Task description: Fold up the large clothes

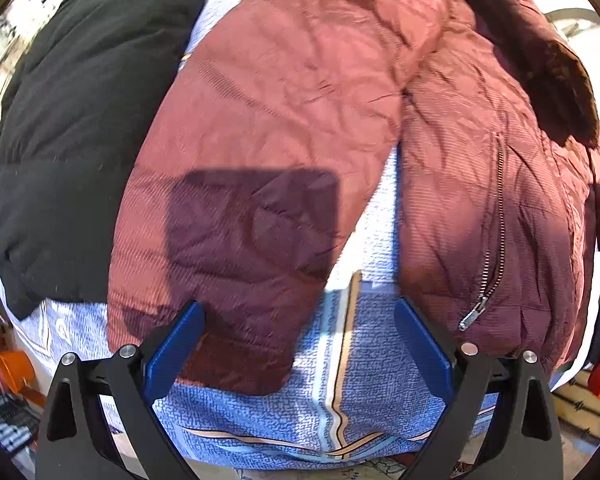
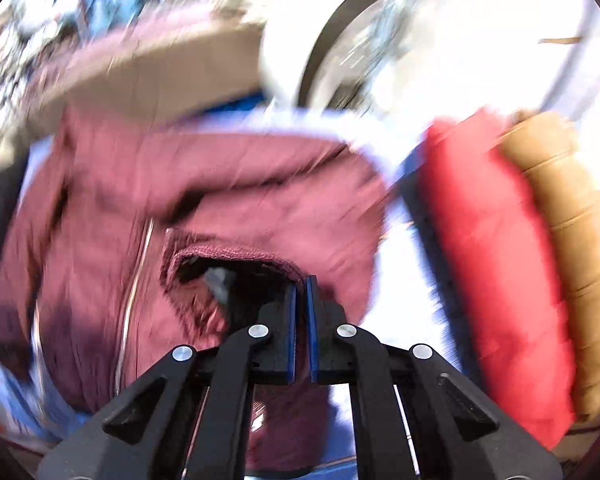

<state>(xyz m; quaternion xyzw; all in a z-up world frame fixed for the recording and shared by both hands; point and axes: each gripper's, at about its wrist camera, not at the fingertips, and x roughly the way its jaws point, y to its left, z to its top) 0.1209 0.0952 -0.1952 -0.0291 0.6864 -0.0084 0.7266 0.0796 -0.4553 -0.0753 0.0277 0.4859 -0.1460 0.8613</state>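
A maroon padded jacket (image 1: 292, 92) lies on a blue patterned bedspread (image 1: 364, 412). Its sleeve (image 1: 236, 248) stretches toward my left gripper (image 1: 300, 316), which is open with the cuff end between its blue pads (image 1: 172, 352). A zipped pocket (image 1: 496, 240) shows on the jacket body at the right. In the blurred right wrist view the same jacket (image 2: 180, 208) fills the left. My right gripper (image 2: 301, 292) is shut on the jacket's ribbed cuff (image 2: 236, 258).
A black puffer jacket (image 1: 68, 128) lies left of the maroon one. A red garment (image 2: 488, 264) and a tan one (image 2: 576, 240) are stacked at the right. A brown board (image 2: 148, 76) and white clutter lie beyond.
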